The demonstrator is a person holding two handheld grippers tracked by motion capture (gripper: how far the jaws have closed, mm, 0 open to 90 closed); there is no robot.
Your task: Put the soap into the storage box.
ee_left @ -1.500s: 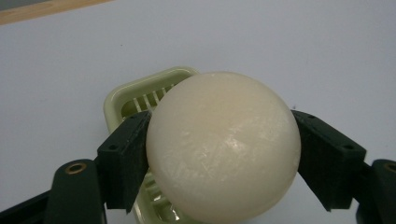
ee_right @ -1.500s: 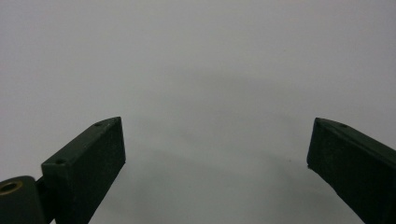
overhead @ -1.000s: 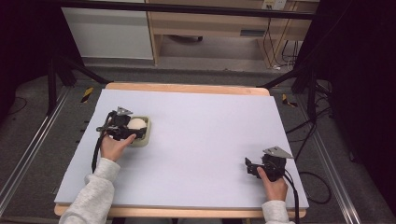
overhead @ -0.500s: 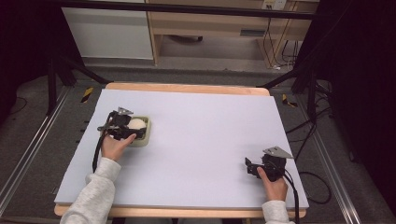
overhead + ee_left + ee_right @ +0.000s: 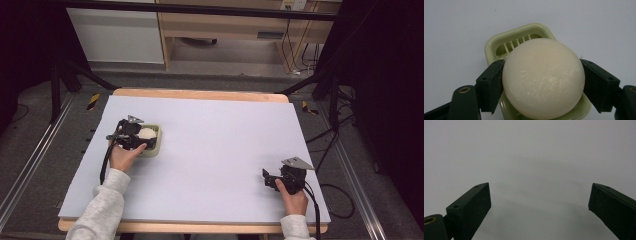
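Gripping a round cream soap bar point(image 5: 543, 79), the left gripper point(image 5: 134, 141) has its two black jaws pressed against the bar's opposite sides, just above a pale green slotted soap dish point(image 5: 515, 40). The dish lies at the left of the white table point(image 5: 220, 145), its long axis running away from the left gripper's camera, drain slots at the far end. The soap bar is round, so no pointing direction can be told. The right gripper point(image 5: 539, 205) rests near the table's right front, jaws spread wide over bare surface.
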